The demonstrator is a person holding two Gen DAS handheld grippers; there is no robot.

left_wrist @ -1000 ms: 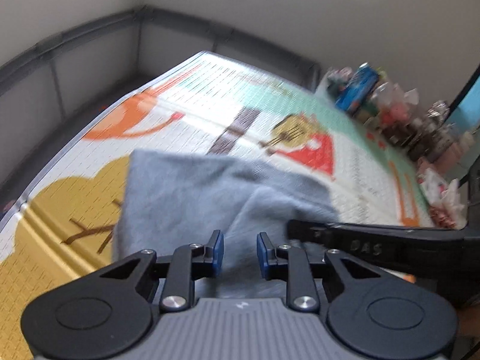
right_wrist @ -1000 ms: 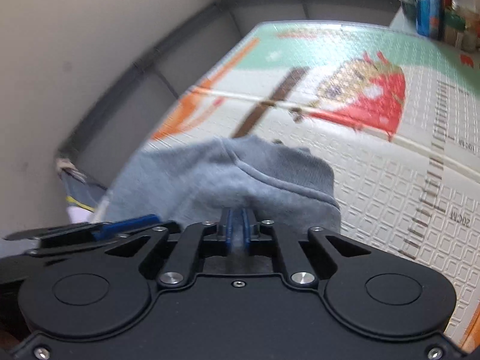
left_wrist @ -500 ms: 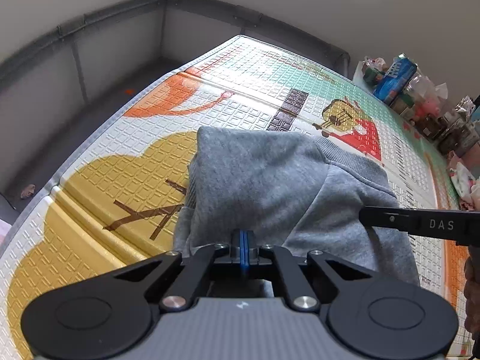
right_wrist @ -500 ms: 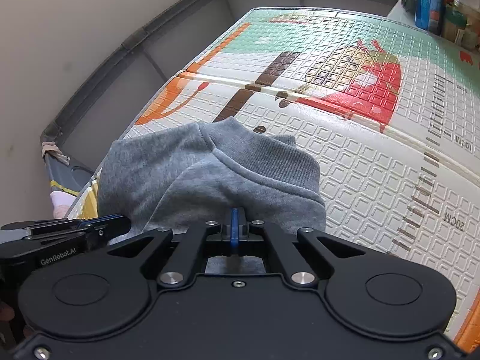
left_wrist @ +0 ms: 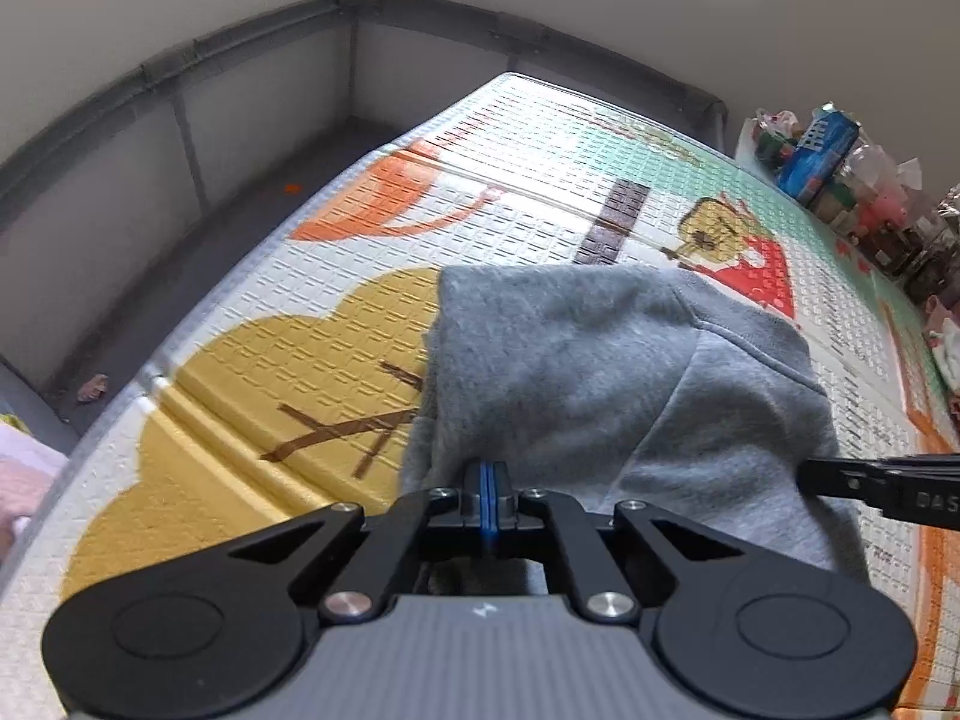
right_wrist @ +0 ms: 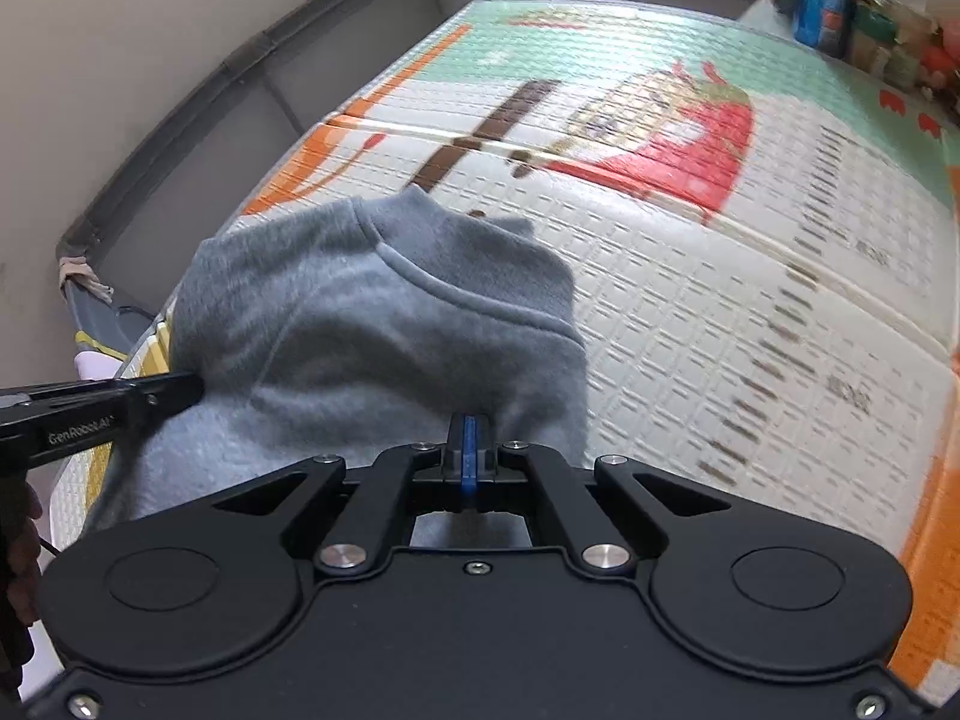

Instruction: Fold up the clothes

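Grey sweatshirt (left_wrist: pixel 606 372) pinched by both claws on play mat (left_wrist: pixel 336 360).

Two wrist fisheyes, close, angled downward, sharing grey sweatshirt (left_wrist: pixel 600 372), play mat (right_wrist: pixel 750 312)

"GenRobot.AI" on left gripper (right_wrist: pixel 180 387); "DAS" on right gripper (left_wrist: pixel 807 478).

Sweatshirt's (left_wrist: pixel 600 372) near hem behind fingers (left_wrist: pixel 487 483)
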